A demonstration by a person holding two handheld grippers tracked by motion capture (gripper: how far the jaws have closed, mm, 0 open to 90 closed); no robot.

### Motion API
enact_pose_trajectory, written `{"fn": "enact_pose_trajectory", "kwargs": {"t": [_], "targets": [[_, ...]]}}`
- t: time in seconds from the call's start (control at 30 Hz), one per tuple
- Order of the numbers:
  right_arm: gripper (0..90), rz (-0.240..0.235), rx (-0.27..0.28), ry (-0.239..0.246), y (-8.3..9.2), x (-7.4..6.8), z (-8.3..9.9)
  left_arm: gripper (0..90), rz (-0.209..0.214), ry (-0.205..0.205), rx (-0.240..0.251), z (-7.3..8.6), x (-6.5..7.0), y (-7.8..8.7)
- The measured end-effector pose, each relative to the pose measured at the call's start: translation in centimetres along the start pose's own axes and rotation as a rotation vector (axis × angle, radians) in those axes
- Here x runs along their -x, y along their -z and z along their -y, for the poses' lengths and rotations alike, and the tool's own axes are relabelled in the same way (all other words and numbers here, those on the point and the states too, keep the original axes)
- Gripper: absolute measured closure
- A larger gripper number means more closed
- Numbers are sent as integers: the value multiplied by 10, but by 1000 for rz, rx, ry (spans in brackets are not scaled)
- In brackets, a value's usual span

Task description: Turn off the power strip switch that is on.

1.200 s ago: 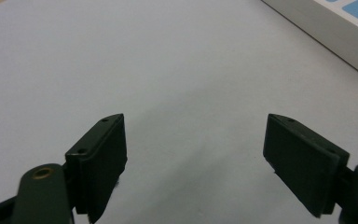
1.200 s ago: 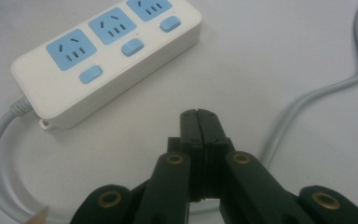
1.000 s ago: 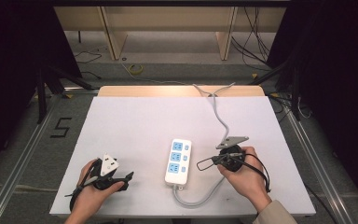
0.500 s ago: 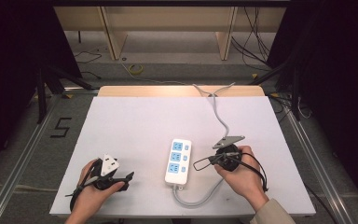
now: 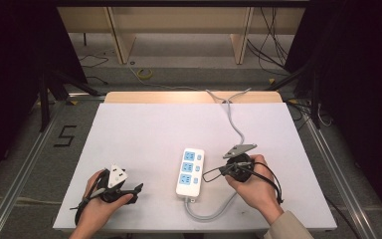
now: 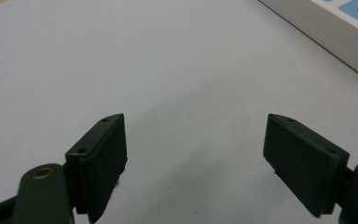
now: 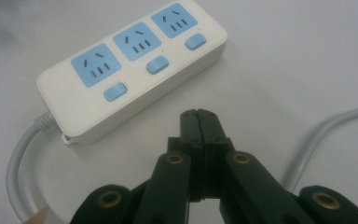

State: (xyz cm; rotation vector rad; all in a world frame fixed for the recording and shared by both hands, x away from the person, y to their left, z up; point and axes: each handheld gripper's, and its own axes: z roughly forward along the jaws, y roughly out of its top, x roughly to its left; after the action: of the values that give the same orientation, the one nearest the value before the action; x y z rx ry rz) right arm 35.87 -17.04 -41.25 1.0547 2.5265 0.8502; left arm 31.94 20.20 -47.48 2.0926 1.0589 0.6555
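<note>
A white power strip [image 5: 190,171] with three blue sockets and blue switches lies near the table's front middle; its grey cable [image 5: 236,127] loops round the front and runs to the far edge. In the right gripper view the strip [image 7: 133,65] lies just ahead of my right gripper [image 7: 199,116], whose jaws are pressed together with nothing between them. The right gripper [image 5: 208,174] sits close to the strip's right side. My left gripper [image 5: 138,188] rests at the front left, jaws wide apart over bare table [image 6: 196,135], with the strip's edge [image 6: 326,28] at the upper right.
The white table [image 5: 144,134] has a wooden strip along its far edge. Beyond it stand wooden furniture legs and loose cables on the floor. A "5" mark [image 5: 64,135] lies on the floor to the left. Metal rails flank the table.
The right gripper has shifted slightly left, toward the power strip. The left hand has not moved.
</note>
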Motion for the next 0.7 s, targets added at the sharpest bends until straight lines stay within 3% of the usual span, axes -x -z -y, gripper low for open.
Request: {"fn": "enact_pose_trajectory", "kwargs": {"t": [0.7], "targets": [[900, -11, -5, 14, -4, -5, -7, 214, 1, -2, 3, 0, 1, 0]]}}
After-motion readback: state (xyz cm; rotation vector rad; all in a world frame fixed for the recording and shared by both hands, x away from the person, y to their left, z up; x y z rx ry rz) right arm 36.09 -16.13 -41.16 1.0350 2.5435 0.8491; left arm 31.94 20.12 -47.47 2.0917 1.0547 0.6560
